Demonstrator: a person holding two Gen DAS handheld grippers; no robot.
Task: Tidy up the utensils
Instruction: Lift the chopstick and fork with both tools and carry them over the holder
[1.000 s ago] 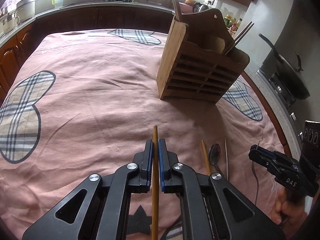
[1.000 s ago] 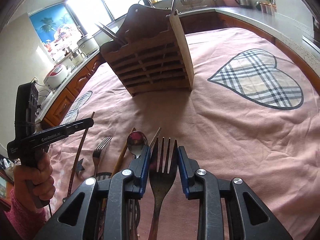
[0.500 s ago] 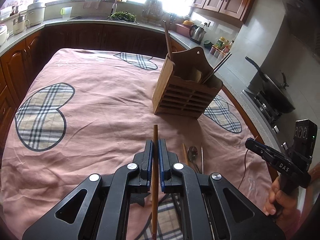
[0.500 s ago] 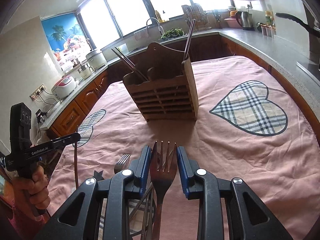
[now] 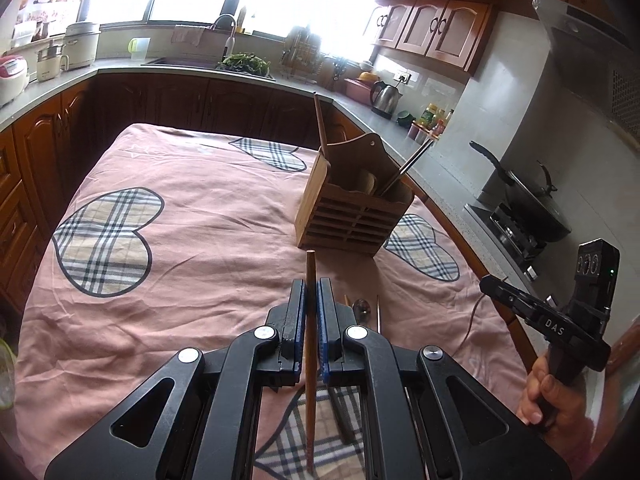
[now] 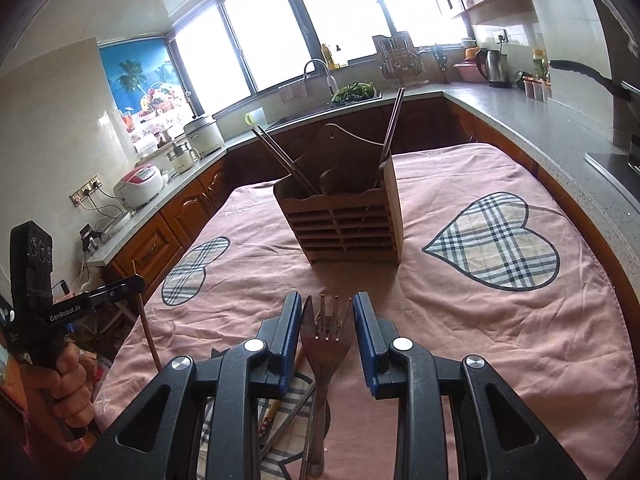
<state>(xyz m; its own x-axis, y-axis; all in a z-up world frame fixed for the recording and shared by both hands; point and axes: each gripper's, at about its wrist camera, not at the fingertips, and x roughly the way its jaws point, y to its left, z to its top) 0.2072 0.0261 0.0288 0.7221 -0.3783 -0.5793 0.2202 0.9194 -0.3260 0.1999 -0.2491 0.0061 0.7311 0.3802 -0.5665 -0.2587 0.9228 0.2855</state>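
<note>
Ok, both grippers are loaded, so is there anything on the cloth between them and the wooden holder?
Nothing visible. The left gripper holds a wooden chopstick, the right gripper a fork; only bare pink cloth lies between them and the wooden holder. Chopsticks already lean out of its top.

A dusty pink cloth (image 5: 208, 248) covers the table, sewn with heart patches (image 5: 106, 240) in beige, black and white plaid outlined dark. At twelve o'clock stands a honey-brown slatted wooden holder (image 6: 344, 228). The black left gripper (image 5: 311, 300), blue-padded, clamps a reddish-brown wooden chopstick (image 5: 310, 320); the matching black right gripper (image 6: 327, 312) holds a dull brownish metal fork (image 6: 325, 340). At eleven o'clock hangs a bright blue palm-tree poster (image 6: 138, 76).
</note>
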